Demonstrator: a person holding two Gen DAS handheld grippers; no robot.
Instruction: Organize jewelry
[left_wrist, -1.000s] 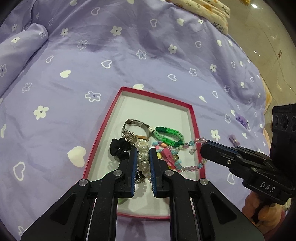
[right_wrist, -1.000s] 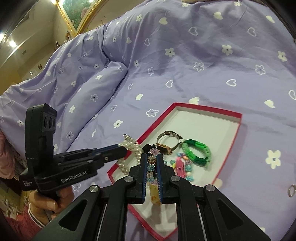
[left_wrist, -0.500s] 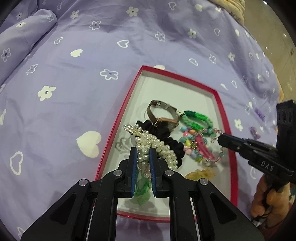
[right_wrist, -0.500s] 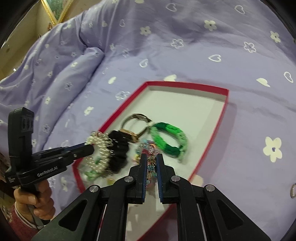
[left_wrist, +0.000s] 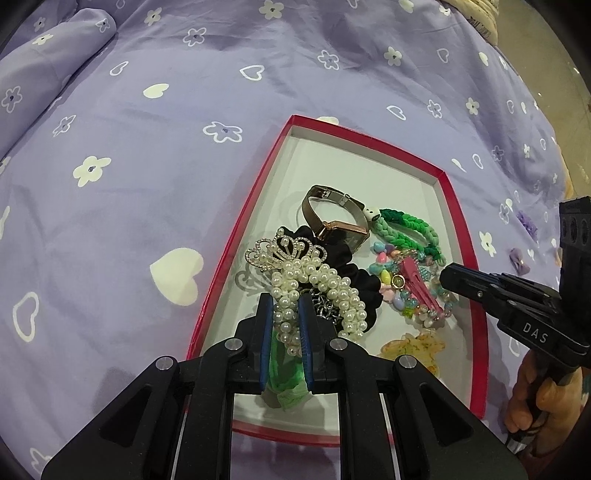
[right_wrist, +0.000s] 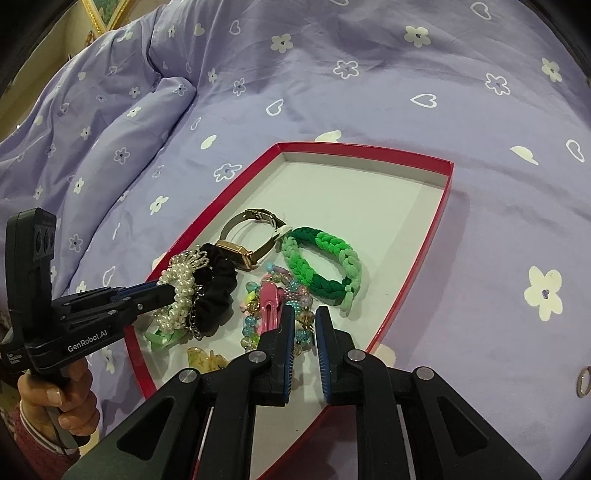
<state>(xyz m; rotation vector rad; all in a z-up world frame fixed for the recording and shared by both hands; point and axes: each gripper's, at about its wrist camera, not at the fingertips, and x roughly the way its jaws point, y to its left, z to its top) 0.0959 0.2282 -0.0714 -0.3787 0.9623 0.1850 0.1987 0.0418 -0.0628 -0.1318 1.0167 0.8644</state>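
The purple bed cover (left_wrist: 155, 192) is soft, so the red-rimmed box (left_wrist: 236, 254) can tilt if a gripper presses on its rim. Inside it the jewelry lies tangled. The left gripper (left_wrist: 286, 321) is clamped on the pearl bracelet (left_wrist: 317, 284), which drapes over the black scrunchie (right_wrist: 216, 291); lifting could drag that along. The right gripper (right_wrist: 304, 332) has just been opening, its jaws slightly apart over the beaded bracelet (right_wrist: 273, 306), whose strands may snag the pink clip (left_wrist: 417, 280).

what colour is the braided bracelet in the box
Green in light, bright and dark bands: the braided bracelet, clearest in the right wrist view.
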